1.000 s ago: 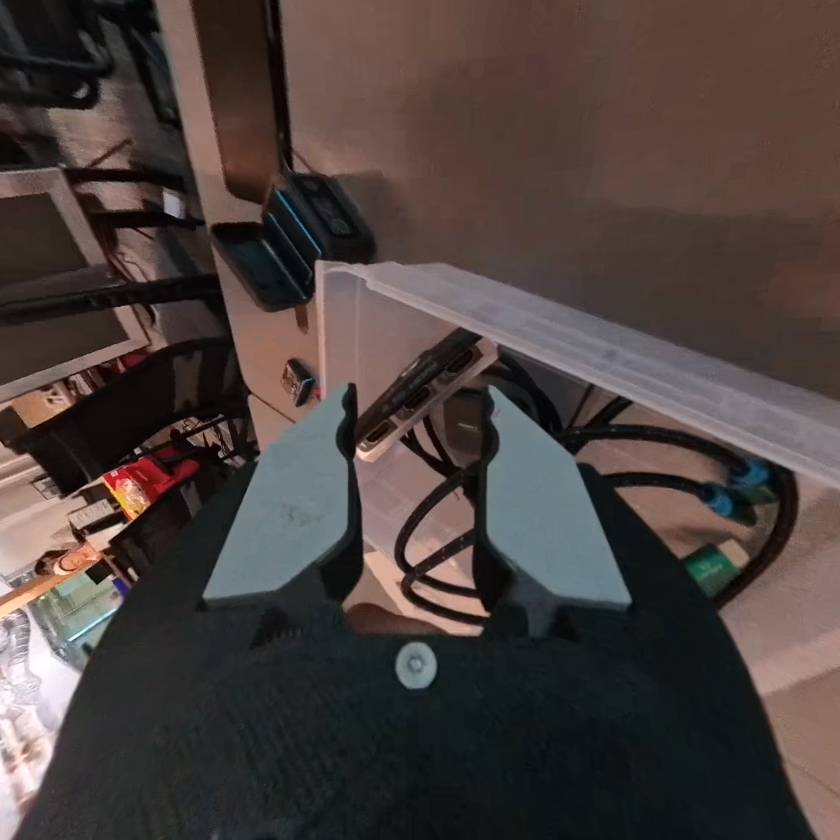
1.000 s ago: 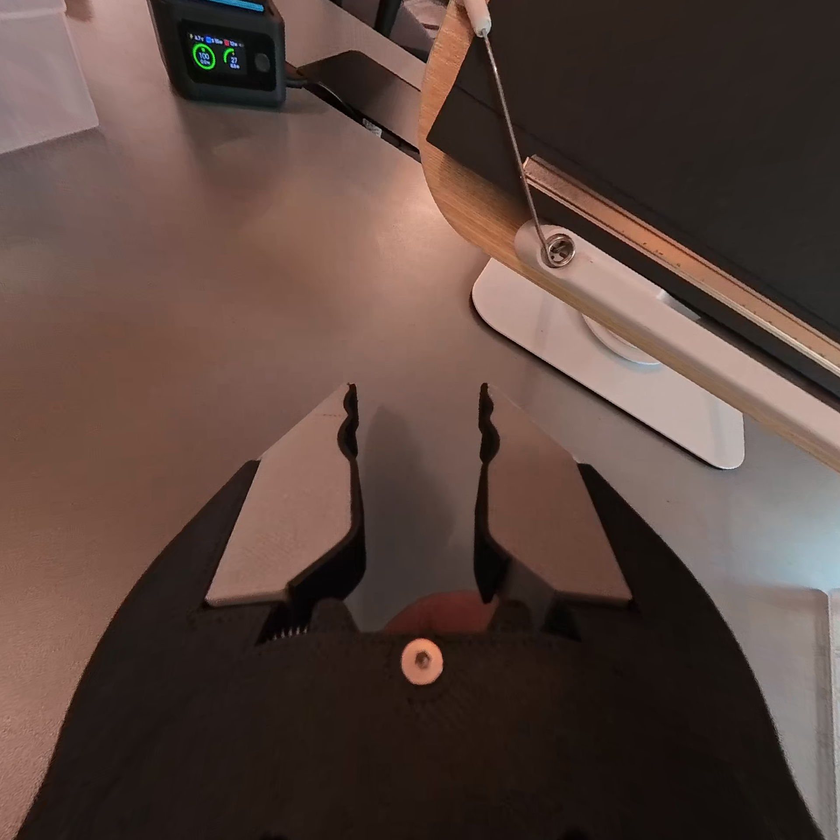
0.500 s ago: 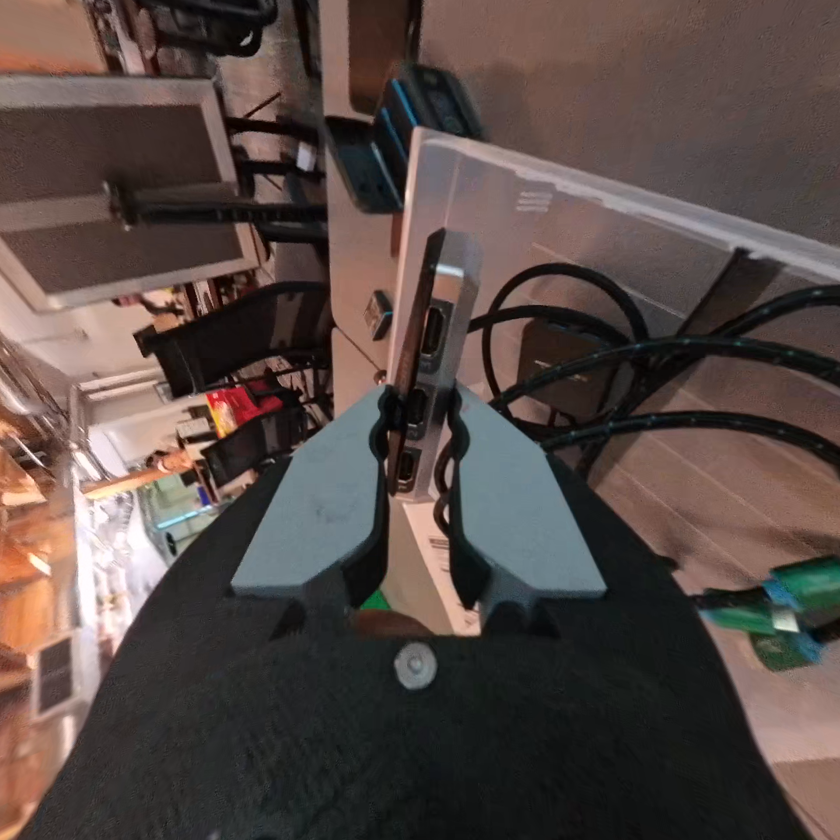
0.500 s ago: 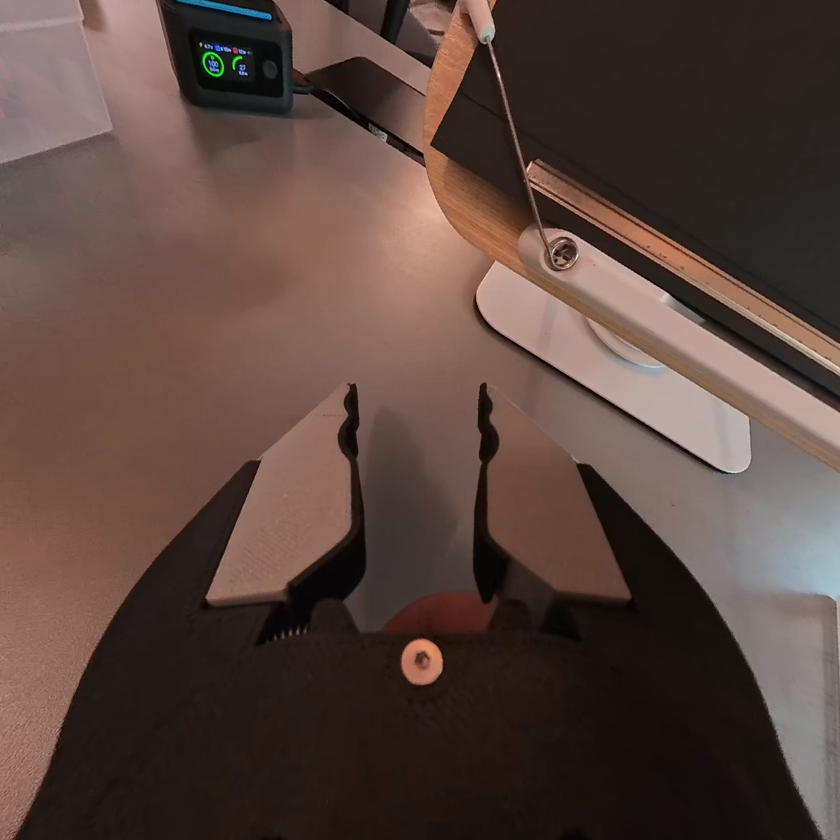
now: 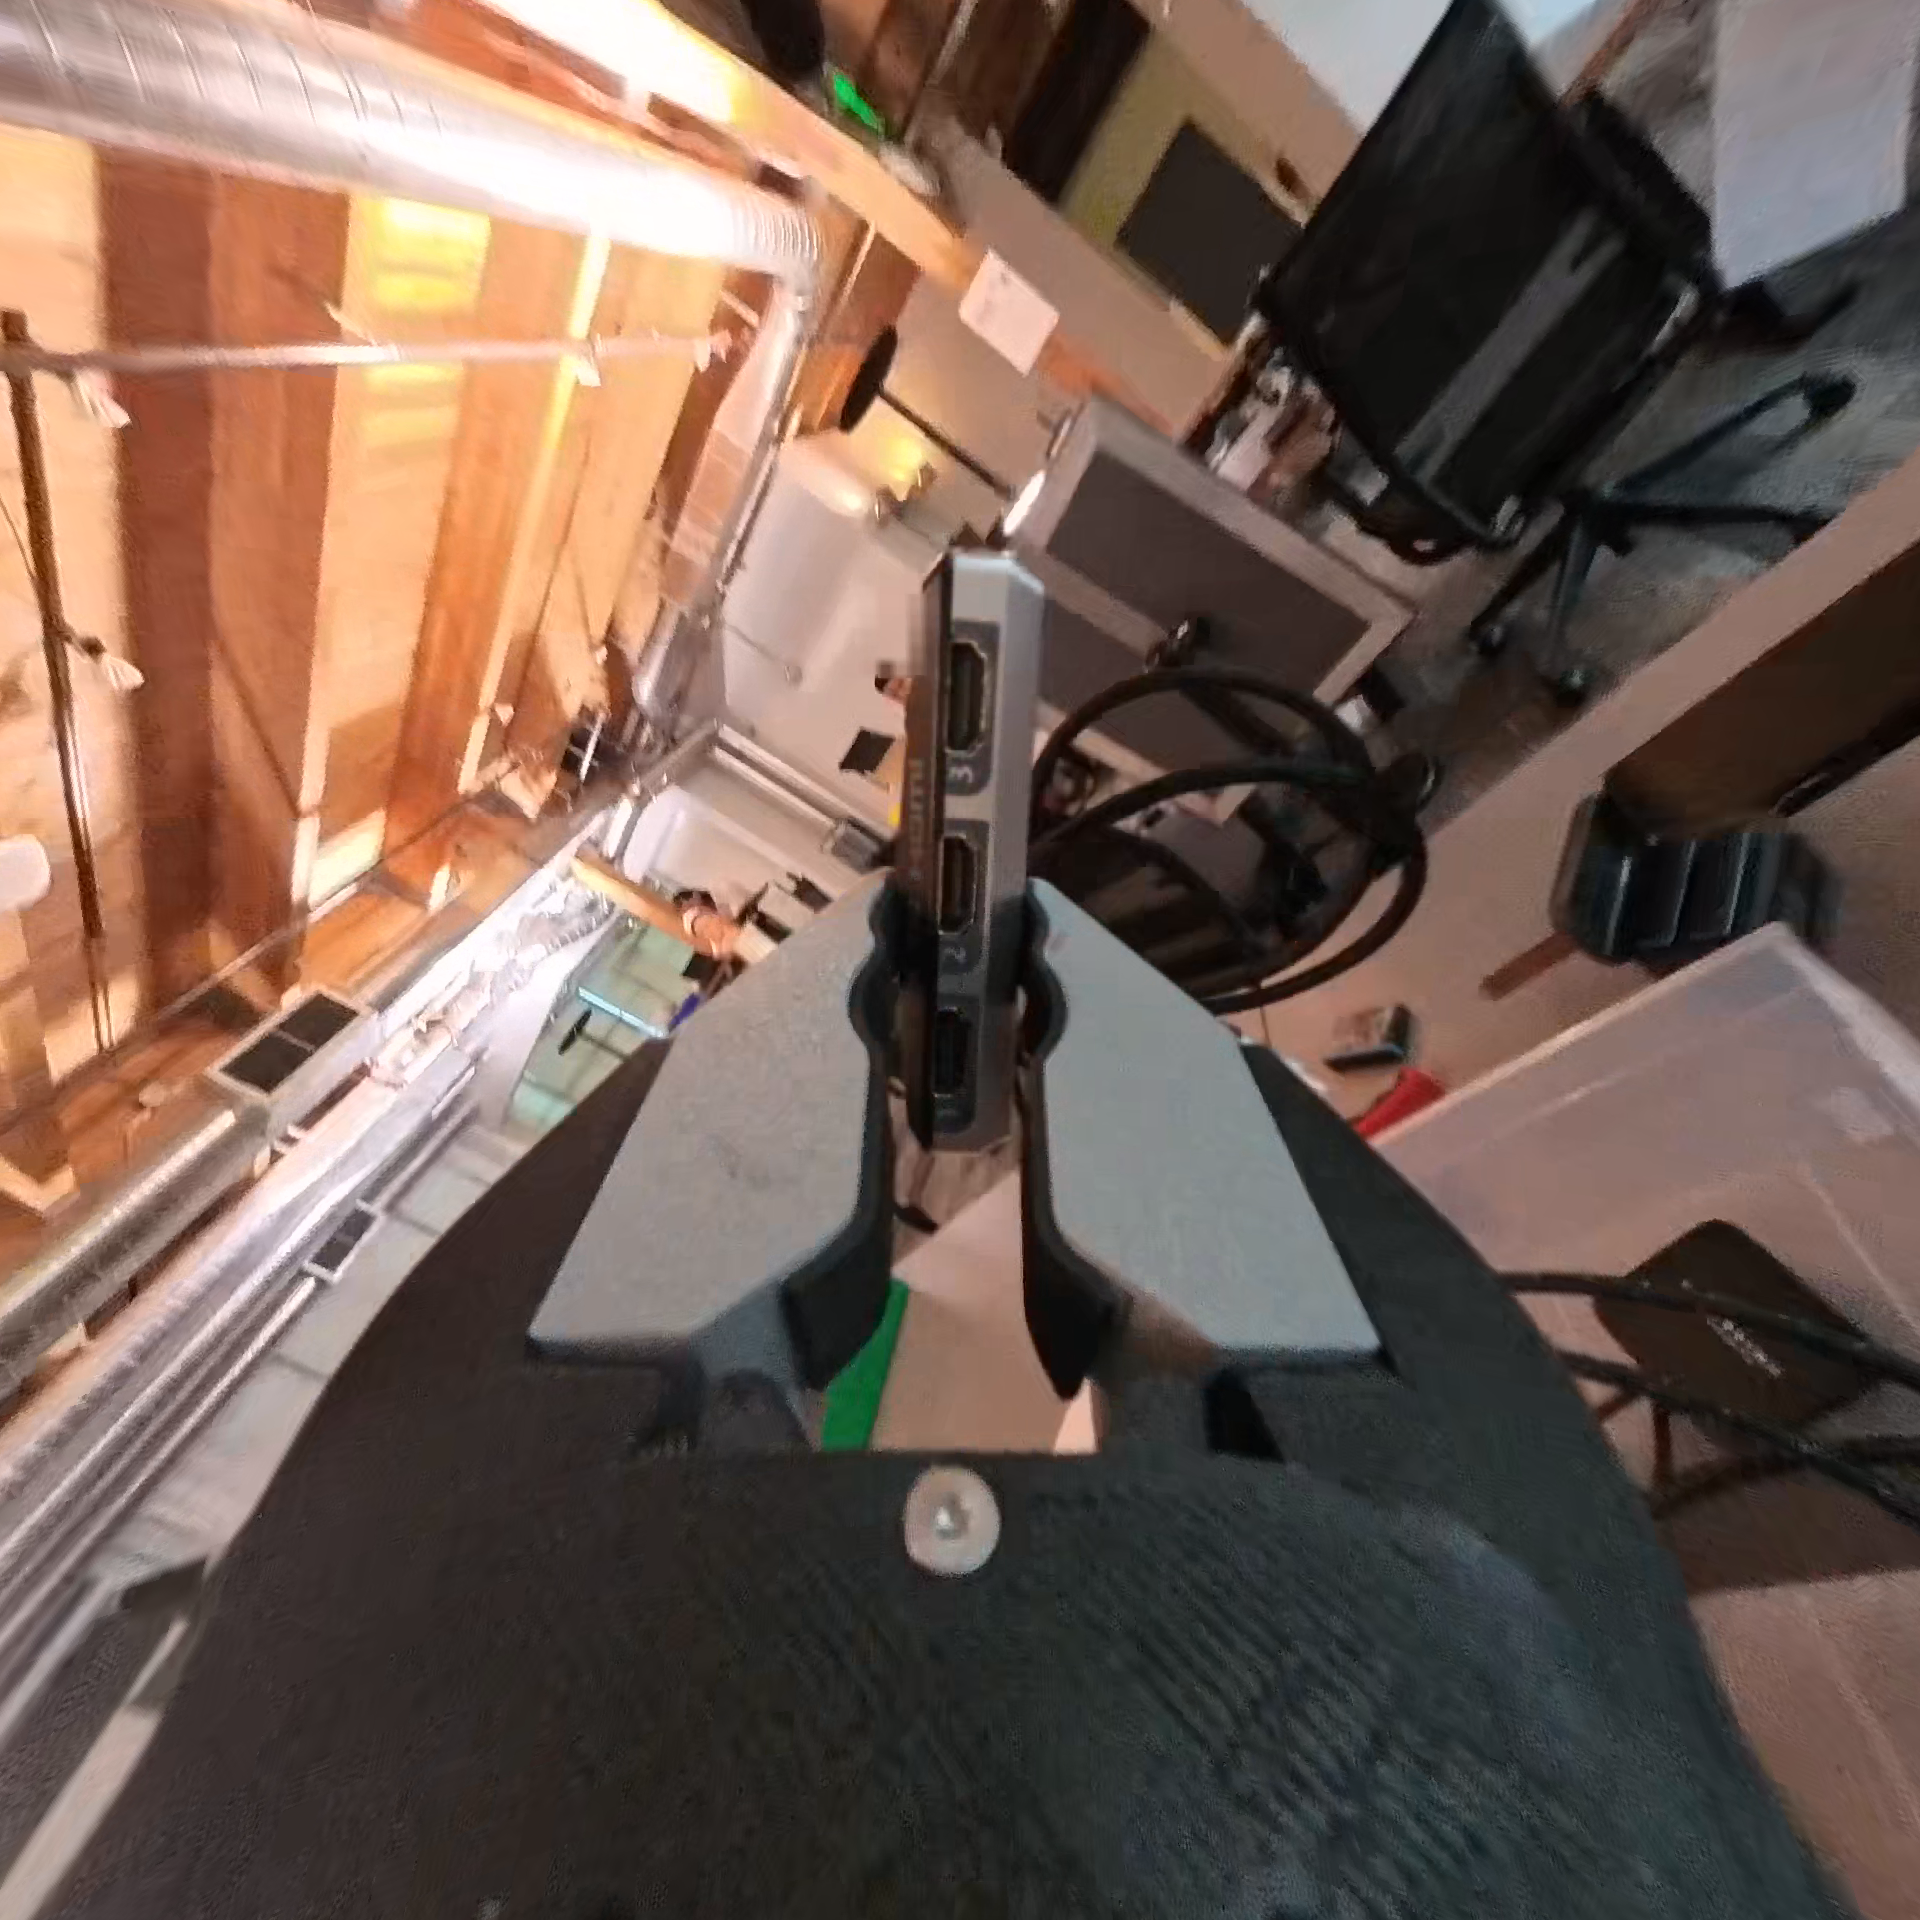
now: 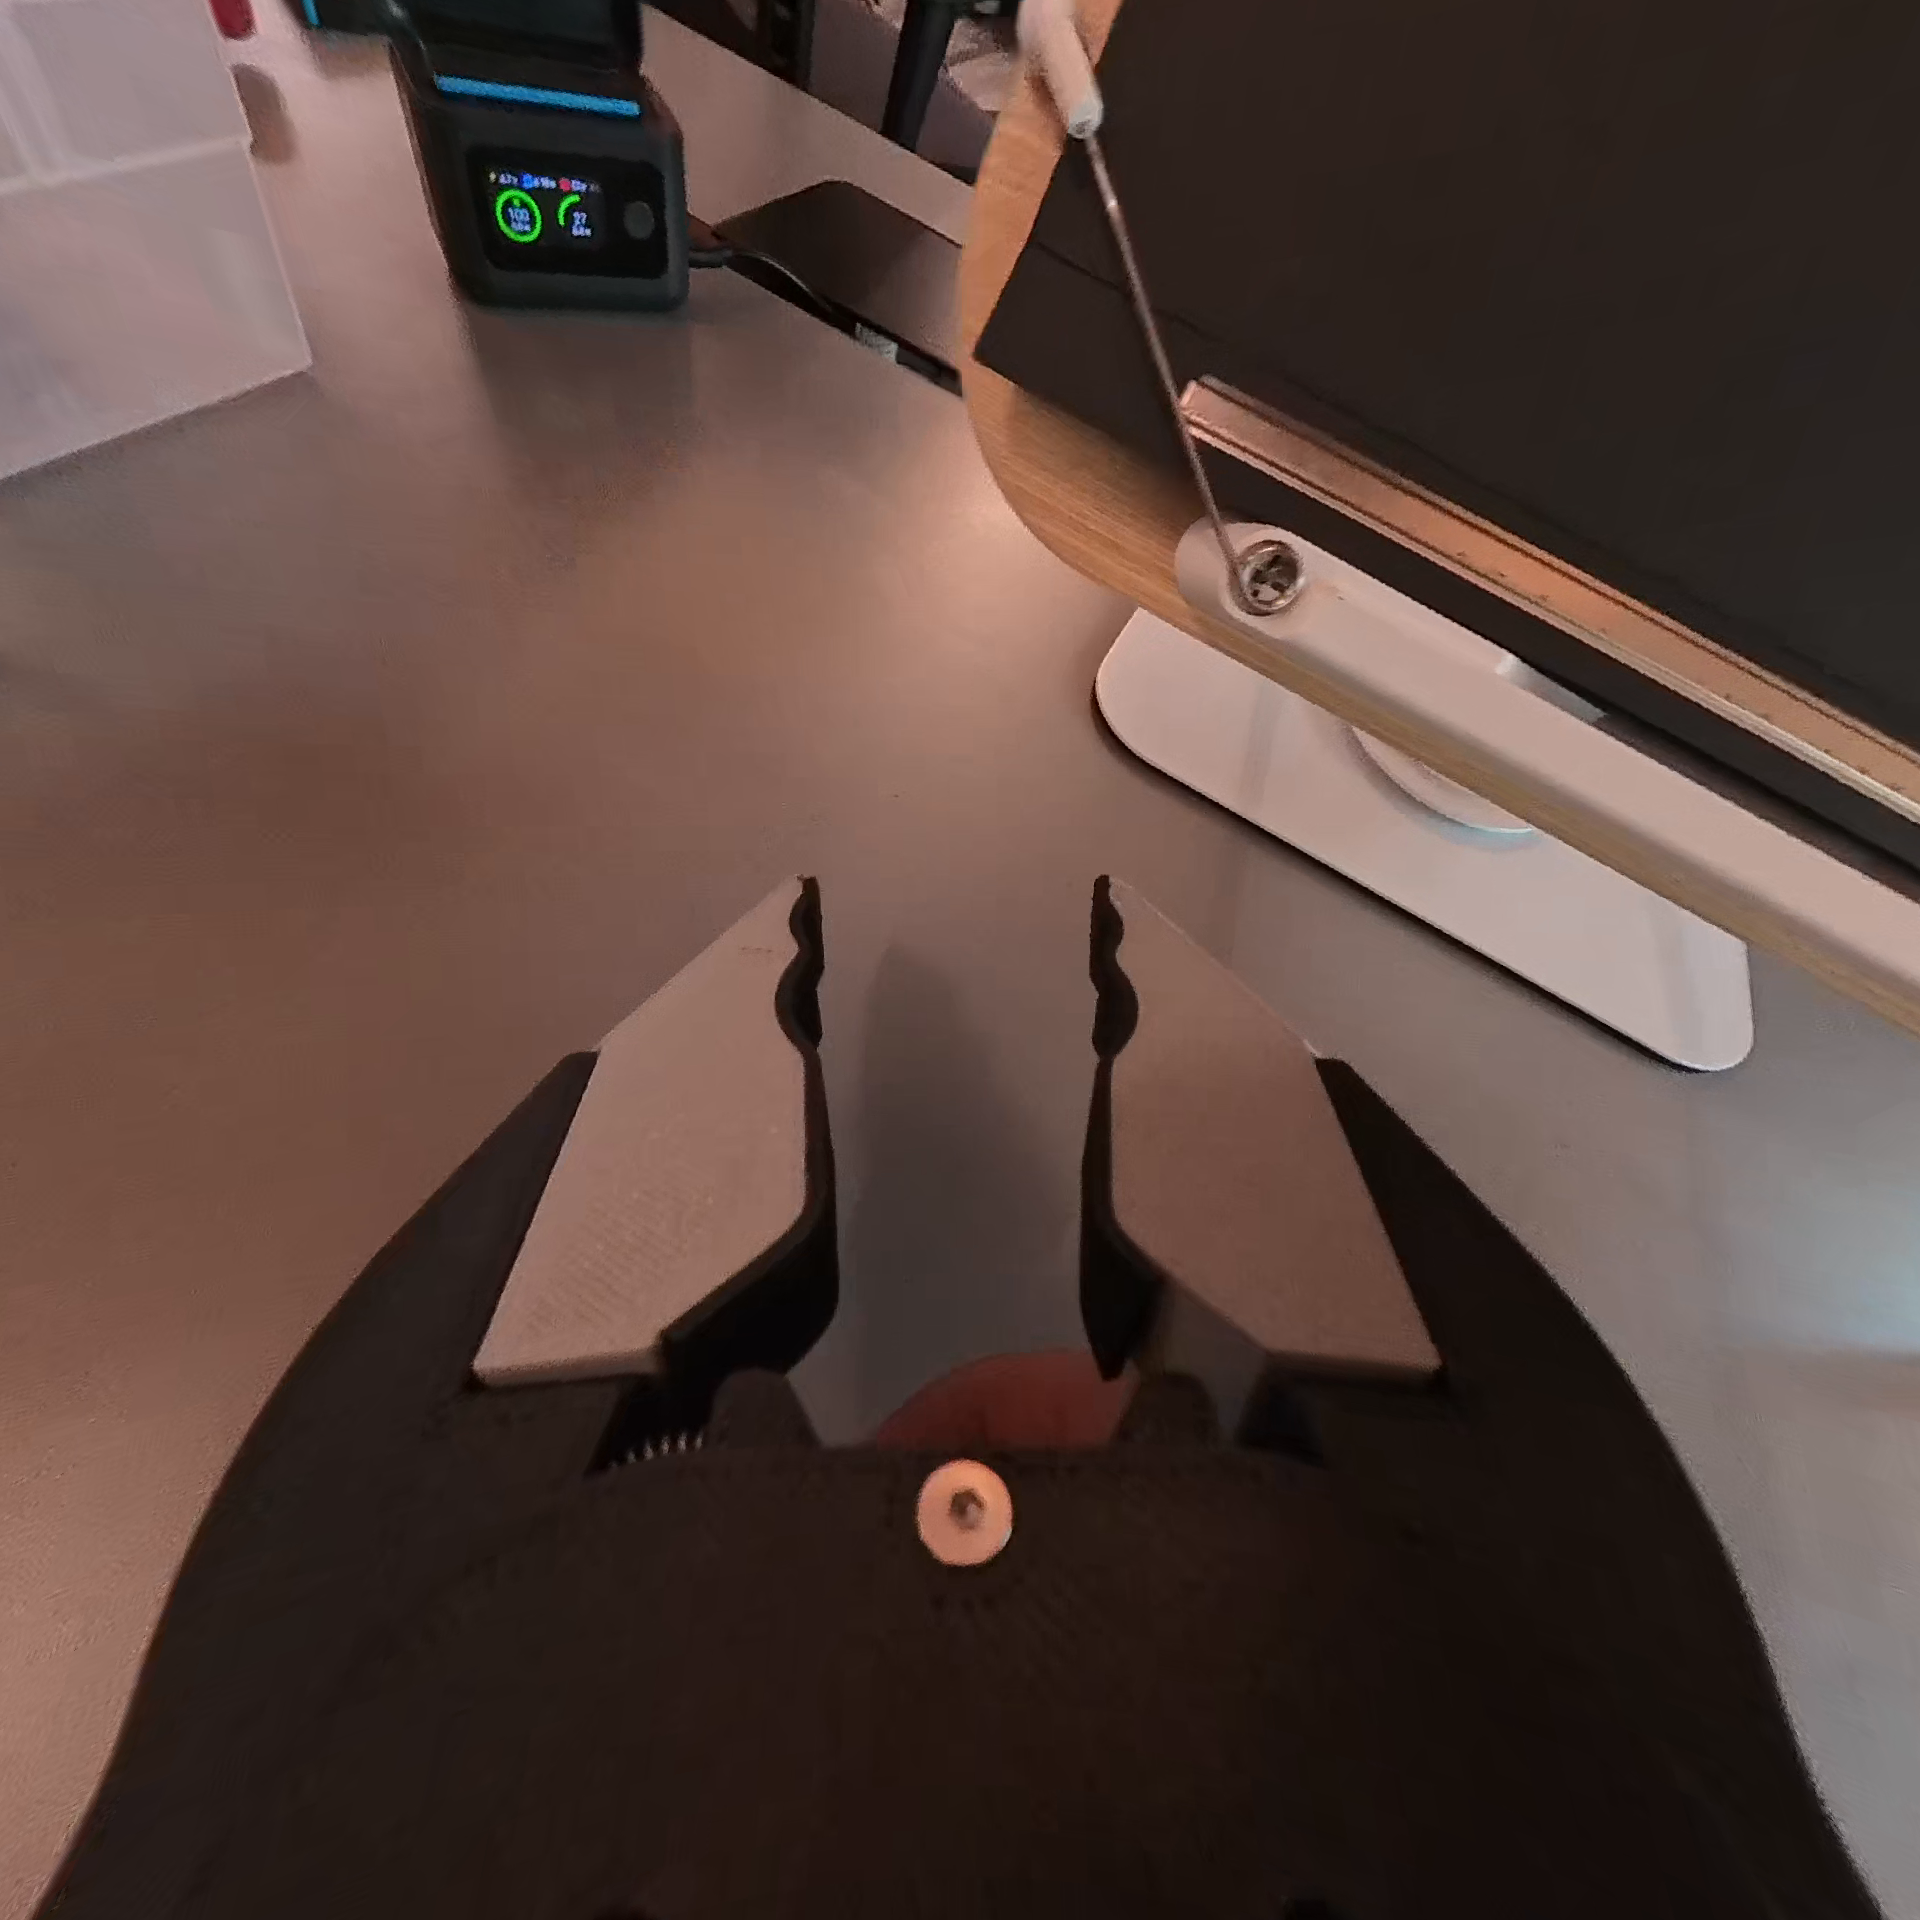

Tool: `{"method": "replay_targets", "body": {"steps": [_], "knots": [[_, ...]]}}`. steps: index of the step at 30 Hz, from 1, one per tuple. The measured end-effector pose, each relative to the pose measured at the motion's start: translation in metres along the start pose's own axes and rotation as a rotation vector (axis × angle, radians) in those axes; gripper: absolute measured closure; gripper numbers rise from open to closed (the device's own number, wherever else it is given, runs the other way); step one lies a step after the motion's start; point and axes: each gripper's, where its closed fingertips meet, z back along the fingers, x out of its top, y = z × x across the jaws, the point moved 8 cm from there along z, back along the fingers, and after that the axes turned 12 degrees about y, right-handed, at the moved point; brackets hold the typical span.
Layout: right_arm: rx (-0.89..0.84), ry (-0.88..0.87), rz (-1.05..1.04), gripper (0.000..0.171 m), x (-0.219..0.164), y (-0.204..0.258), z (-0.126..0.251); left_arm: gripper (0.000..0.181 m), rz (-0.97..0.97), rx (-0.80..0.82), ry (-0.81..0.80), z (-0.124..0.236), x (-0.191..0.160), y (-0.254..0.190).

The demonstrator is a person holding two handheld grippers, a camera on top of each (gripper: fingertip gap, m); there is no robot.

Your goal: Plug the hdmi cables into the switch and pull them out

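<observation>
My left gripper (image 5: 956, 920) is shut on the HDMI switch (image 5: 971, 727), a slim grey and black bar held on edge, with three empty ports facing me. It is lifted clear of the clear plastic box (image 5: 1621, 1101). Black HDMI cables (image 5: 1247, 769) loop behind the switch, and more cables (image 5: 1766, 1351) lie in the box at the right. My right gripper (image 6: 956, 904) is open and empty, low over the grey table (image 6: 520, 727). No cable or switch shows in the right wrist view.
A monitor (image 6: 1558, 260) on a white base (image 6: 1455, 831) stands right of my right gripper. A black power station with a lit display (image 6: 561, 218) sits at the back, beside a clear box (image 6: 125, 260). The left wrist view is tilted toward the room and ceiling.
My left gripper closed on the switch inside the box, then lifted it out and swung upward. My right gripper drifted slightly forward and stayed open.
</observation>
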Motion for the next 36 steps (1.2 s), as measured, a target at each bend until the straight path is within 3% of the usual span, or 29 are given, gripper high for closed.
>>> {"method": "replay_targets", "body": {"steps": [3, 7, 12, 16, 19, 24, 26, 30, 32, 34, 36], "knots": [[-0.009, -0.029, -0.045, 0.122, 0.001, -0.013, 0.001, 0.163, -0.112, -0.003, -0.120, 0.039, 0.040, -0.016], [-0.108, -0.111, -0.117, 0.123, 0.003, -0.047, 0.016, 0.162, -0.409, -0.122, -0.250, 0.084, 0.072, -0.091], [-0.122, -0.205, -0.243, 0.130, 0.004, -0.077, 0.037, 0.162, -0.552, -0.398, -0.308, 0.113, 0.064, -0.215], [-0.133, -0.203, -0.246, 0.129, 0.002, -0.085, 0.041, 0.162, -0.578, -0.429, -0.357, 0.123, 0.053, -0.289], [-0.144, -0.198, -0.240, 0.129, 0.001, -0.090, 0.042, 0.155, -0.530, -0.551, -0.413, 0.132, 0.056, -0.322], [-0.121, -0.186, -0.261, 0.127, 0.000, -0.097, 0.041, 0.124, -0.426, -0.819, -0.343, 0.129, 0.057, -0.352], [-0.112, -0.177, -0.262, 0.127, 0.000, -0.096, 0.039, 0.117, -0.266, -0.980, -0.322, 0.125, 0.061, -0.351], [-0.122, -0.166, -0.216, 0.125, -0.003, -0.094, 0.032, 0.109, 0.300, -1.496, -0.390, 0.115, 0.069, -0.321], [-0.110, -0.146, -0.193, 0.124, -0.006, -0.091, 0.025, 0.111, 0.402, -1.701, -0.446, 0.114, 0.061, -0.316], [-0.096, -0.125, -0.164, 0.124, -0.008, -0.089, 0.020, 0.111, 0.384, -1.750, -0.497, 0.118, 0.050, -0.318], [-0.105, -0.112, -0.130, 0.124, -0.010, -0.087, 0.017, 0.110, 0.325, -1.640, -0.510, 0.116, 0.043, -0.318]]}}
